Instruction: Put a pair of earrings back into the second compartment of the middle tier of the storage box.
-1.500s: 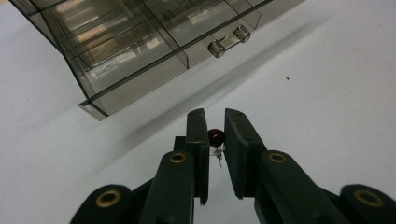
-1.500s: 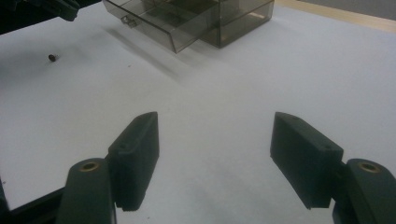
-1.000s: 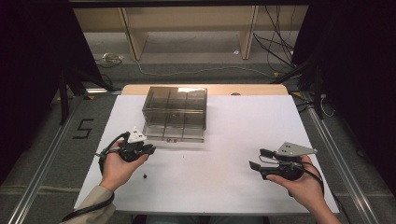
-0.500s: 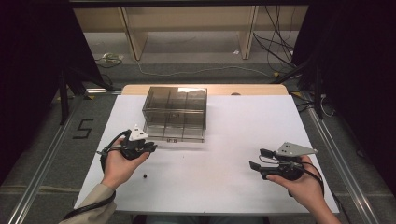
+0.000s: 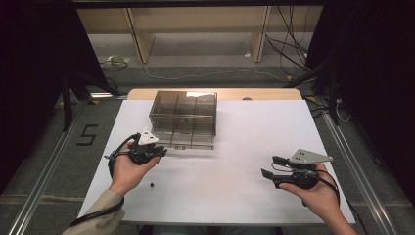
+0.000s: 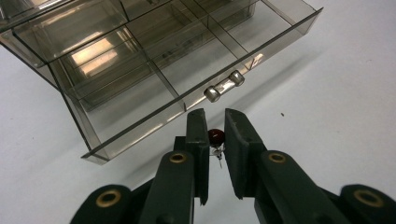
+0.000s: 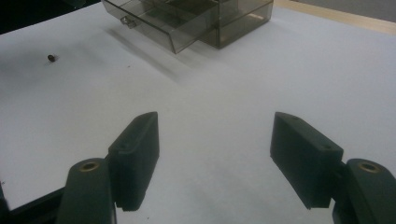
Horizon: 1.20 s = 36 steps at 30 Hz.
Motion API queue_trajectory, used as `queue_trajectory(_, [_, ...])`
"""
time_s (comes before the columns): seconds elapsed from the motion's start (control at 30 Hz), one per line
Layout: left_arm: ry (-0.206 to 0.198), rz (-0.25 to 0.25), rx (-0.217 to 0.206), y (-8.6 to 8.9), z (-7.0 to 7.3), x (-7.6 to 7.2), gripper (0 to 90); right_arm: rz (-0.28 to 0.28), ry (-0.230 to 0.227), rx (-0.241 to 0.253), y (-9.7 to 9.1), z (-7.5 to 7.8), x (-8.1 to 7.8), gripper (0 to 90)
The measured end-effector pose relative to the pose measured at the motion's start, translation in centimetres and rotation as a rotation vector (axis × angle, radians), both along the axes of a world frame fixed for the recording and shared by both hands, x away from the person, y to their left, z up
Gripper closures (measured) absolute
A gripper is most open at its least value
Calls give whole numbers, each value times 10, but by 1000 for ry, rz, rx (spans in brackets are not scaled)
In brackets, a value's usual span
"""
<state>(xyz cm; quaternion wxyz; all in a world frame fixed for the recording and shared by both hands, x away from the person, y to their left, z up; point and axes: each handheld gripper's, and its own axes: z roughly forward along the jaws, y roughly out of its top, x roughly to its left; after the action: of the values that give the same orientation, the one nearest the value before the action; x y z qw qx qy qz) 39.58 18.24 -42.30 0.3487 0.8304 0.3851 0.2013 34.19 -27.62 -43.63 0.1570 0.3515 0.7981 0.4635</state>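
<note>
Your left gripper [image 6: 215, 135] is clamped on a small red-headed part [image 6: 216, 136] with thin metal legs, held just in front of the open drawer [image 6: 154, 88] of the smoky clear organizer box [image 5: 183, 117]. You hold it low and close to the drawer's front wall, likely so it can drop into a compartment behind the handle [image 6: 224, 86]. Your right gripper [image 7: 215, 158] waits well to the side of the box, jaws apart and empty. Another small dark piece [image 5: 151, 184] lies on the table [image 5: 244, 196] nearer you than the box.
</note>
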Motion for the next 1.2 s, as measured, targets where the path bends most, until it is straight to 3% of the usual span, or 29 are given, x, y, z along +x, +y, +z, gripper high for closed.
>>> queue_trajectory(1.2, [-16,-6,-1,-13,7,13,798,0,-2,3,0,0,0,334])
